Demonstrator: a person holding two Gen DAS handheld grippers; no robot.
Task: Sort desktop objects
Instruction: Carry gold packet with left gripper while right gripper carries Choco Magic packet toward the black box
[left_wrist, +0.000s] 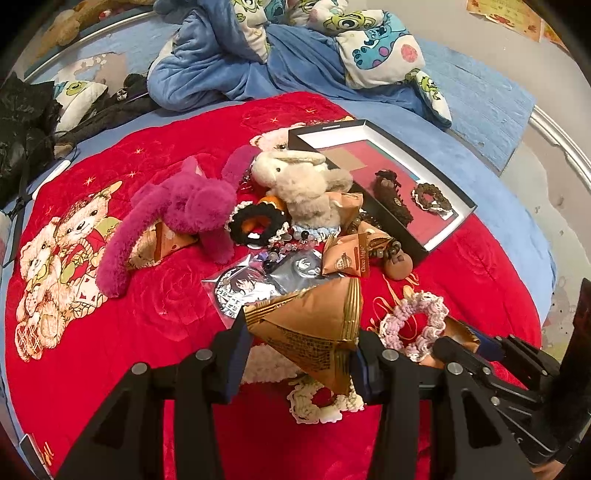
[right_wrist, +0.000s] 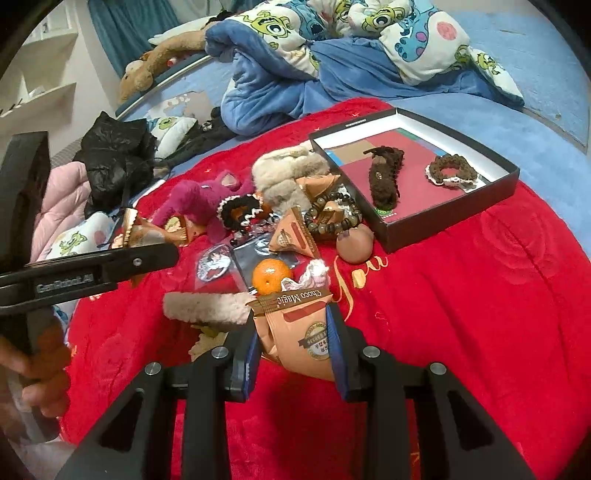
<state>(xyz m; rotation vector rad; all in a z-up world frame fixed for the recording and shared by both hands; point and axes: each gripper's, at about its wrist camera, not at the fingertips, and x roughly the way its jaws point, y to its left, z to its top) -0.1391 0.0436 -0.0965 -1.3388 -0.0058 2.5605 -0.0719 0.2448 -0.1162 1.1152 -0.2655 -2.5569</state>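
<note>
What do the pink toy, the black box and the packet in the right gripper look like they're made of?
Pink plush toy: long-pile synthetic fur, matte and fuzzy at the edges. Black box: likely cardboard, with thin straight matte walls that are white inside. Choco Magic packet, pinched in the right gripper: probably foil-lined plastic film, given its sharp creases and crimped seam.

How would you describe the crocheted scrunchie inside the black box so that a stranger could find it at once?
Start at the red blanket and find the shallow black box on its far right side. Two brown things lie inside: a long fuzzy hair clip and, to its right, the brown scrunchie. It alone is a ring, trimmed with a white frill.
</note>
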